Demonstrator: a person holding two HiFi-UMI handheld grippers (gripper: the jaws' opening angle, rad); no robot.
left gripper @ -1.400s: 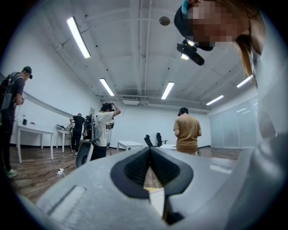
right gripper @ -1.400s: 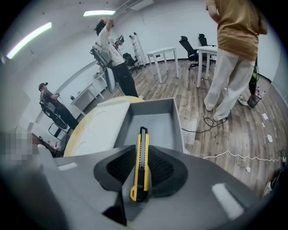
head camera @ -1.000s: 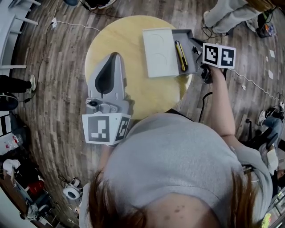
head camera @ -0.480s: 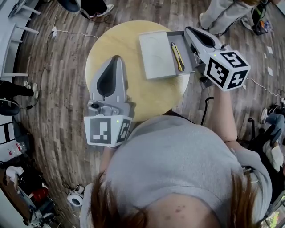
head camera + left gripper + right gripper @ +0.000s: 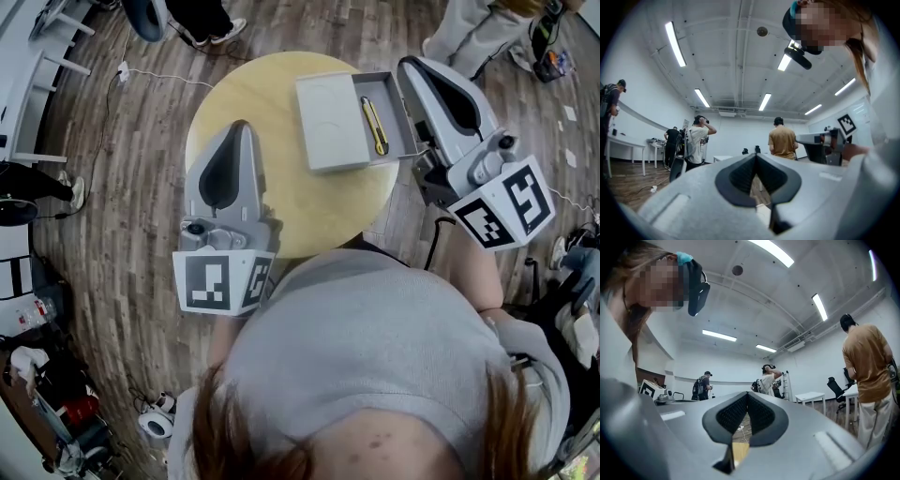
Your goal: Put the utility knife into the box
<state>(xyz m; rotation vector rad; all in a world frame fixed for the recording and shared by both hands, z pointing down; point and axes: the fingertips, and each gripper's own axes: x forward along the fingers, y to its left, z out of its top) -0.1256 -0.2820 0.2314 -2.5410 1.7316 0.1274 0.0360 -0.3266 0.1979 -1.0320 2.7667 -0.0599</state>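
The yellow and black utility knife point(image 5: 376, 127) lies lengthwise in the grey tray of the open box point(image 5: 397, 120). The box's pale lid point(image 5: 328, 120) lies flat to the tray's left, on the round yellow table point(image 5: 272, 103). My right gripper point(image 5: 410, 63) hovers level above the box's right edge, shut and with nothing in it; in the right gripper view its jaws point(image 5: 747, 393) meet at the tips. My left gripper point(image 5: 241, 126) is held above the table's left part, shut and empty, and in the left gripper view its tips point(image 5: 756, 154) are together.
The table stands on a wooden plank floor point(image 5: 122, 187) with cables across it. A person's legs point(image 5: 469, 28) are beyond the table at the upper right. The gripper views show other people standing in a white room, one in an orange shirt point(image 5: 865, 362).
My right gripper has lifted away from the box's right side and swung from pointing down to pointing level. The left gripper has risen a little. The knife has stayed in the tray.
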